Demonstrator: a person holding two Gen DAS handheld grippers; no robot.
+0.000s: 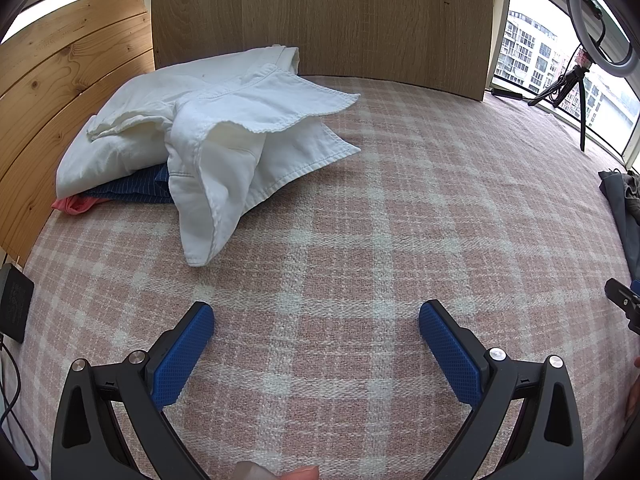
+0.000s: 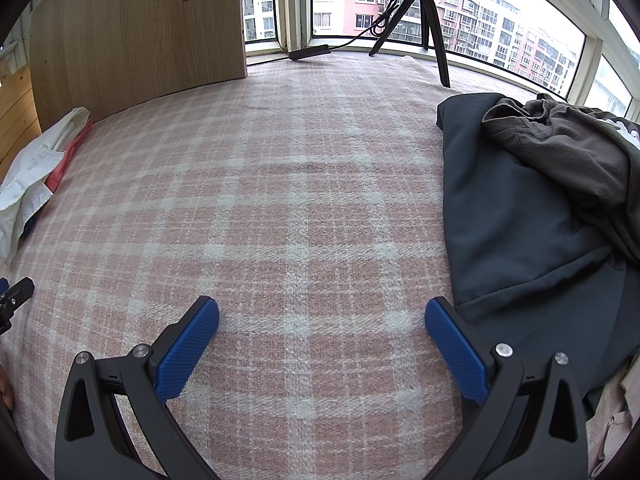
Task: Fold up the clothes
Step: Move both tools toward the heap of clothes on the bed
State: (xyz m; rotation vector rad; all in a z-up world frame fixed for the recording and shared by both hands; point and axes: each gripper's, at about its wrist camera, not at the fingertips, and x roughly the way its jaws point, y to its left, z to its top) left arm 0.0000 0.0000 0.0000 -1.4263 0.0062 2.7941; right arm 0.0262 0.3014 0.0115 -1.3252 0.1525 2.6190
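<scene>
A white garment [image 1: 208, 136] lies loosely on top of a folded stack at the far left of the pink checked cover [image 1: 360, 220], over a navy striped piece [image 1: 132, 190] and a pink one [image 1: 74, 204]. My left gripper [image 1: 316, 314] hovers open above bare cover, well short of that stack. In the right wrist view a heap of unfolded clothes sits at the right: a dark teal garment [image 2: 520, 208] with a grey one [image 2: 568, 140] on top. My right gripper [image 2: 322, 312] is open over the cover, its right finger beside the teal garment's edge.
A wooden board [image 1: 320, 16] stands upright at the back, wooden planks [image 1: 60, 80] on the left. A tripod [image 2: 428, 20] with a ring light [image 1: 600, 20] and a cable stand by the window. A black device [image 1: 14, 300] lies at the left edge.
</scene>
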